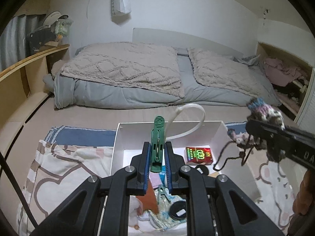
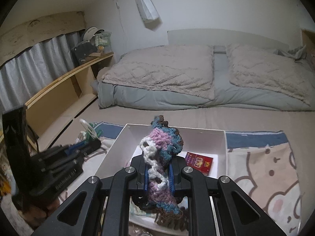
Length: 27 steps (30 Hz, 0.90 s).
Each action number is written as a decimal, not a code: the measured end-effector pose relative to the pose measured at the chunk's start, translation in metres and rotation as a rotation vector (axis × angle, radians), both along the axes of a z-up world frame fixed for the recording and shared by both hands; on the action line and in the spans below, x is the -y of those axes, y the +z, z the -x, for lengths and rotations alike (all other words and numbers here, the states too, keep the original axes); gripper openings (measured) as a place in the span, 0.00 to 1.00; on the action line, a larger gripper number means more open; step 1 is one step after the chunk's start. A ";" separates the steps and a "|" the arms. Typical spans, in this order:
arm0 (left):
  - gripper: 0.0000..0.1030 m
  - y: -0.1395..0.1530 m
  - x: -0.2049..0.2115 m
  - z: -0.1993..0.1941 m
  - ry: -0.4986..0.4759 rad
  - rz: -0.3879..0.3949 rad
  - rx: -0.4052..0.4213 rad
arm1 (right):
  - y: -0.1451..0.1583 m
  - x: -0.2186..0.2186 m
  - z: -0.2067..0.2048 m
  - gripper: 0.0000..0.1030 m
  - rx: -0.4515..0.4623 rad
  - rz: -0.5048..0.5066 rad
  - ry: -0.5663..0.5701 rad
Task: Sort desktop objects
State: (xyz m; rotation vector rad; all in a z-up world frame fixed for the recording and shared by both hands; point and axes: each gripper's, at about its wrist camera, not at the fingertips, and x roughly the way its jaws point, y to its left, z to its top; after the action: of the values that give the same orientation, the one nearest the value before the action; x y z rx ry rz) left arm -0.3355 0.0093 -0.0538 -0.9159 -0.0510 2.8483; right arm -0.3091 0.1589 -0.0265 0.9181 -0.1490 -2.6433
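Note:
My left gripper is shut on a green clothes peg with a white hook, held upright over the white box. My right gripper is shut on a crocheted piece in pink, blue, white and brown yarn, also over the box. In the left wrist view the right gripper comes in from the right with the crochet and its dangling yarn. In the right wrist view the left gripper sits blurred at the left, beside the box.
Inside the box lie a red packet, a round black lid, patterned cloth and other small items. The box stands on a cartoon-print blanket. A bed with grey bedding lies beyond, and wooden shelving runs along the left.

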 end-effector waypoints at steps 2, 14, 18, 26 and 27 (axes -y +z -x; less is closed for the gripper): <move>0.14 -0.006 -0.001 0.006 0.002 0.010 0.002 | -0.006 0.006 0.011 0.15 0.008 -0.007 0.004; 0.14 -0.037 0.010 0.040 0.035 -0.035 0.033 | -0.042 0.038 0.068 0.15 0.063 -0.002 0.038; 0.14 -0.050 0.016 0.047 0.042 -0.038 0.057 | -0.057 0.051 0.083 0.15 0.106 0.002 0.046; 0.14 -0.065 0.025 0.050 0.043 -0.052 0.088 | -0.095 0.069 0.114 0.15 0.209 -0.044 0.069; 0.14 -0.066 0.027 0.050 0.044 -0.052 0.089 | -0.100 0.069 0.116 0.15 0.226 -0.044 0.068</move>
State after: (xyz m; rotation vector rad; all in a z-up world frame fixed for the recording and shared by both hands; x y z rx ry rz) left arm -0.3859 -0.0172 -0.1197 -1.0421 -0.1564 2.8301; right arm -0.4254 0.0901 -0.1263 1.2128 -0.1121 -2.4841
